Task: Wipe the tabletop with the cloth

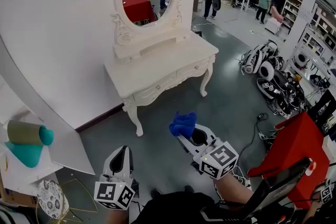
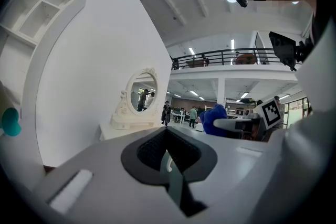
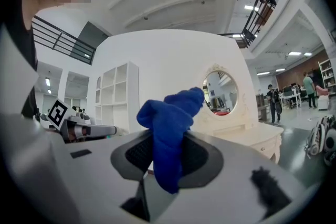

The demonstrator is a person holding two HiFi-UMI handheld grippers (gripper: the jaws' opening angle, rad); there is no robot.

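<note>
While the left gripper (image 1: 122, 151) rests closed, the right gripper (image 1: 188, 137) clamps the cloth (image 1: 183, 123) pointing forward.

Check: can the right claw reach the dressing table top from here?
Probably not yet: the right claw, shut on the blue cloth, is well short of the dressing table. Only bare floor lies between, so stepping closer should do.

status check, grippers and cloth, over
Right gripper shut on blue cloth. Left gripper shut, empty. Cloth held off the white dressing table, no wipe yet.
</note>
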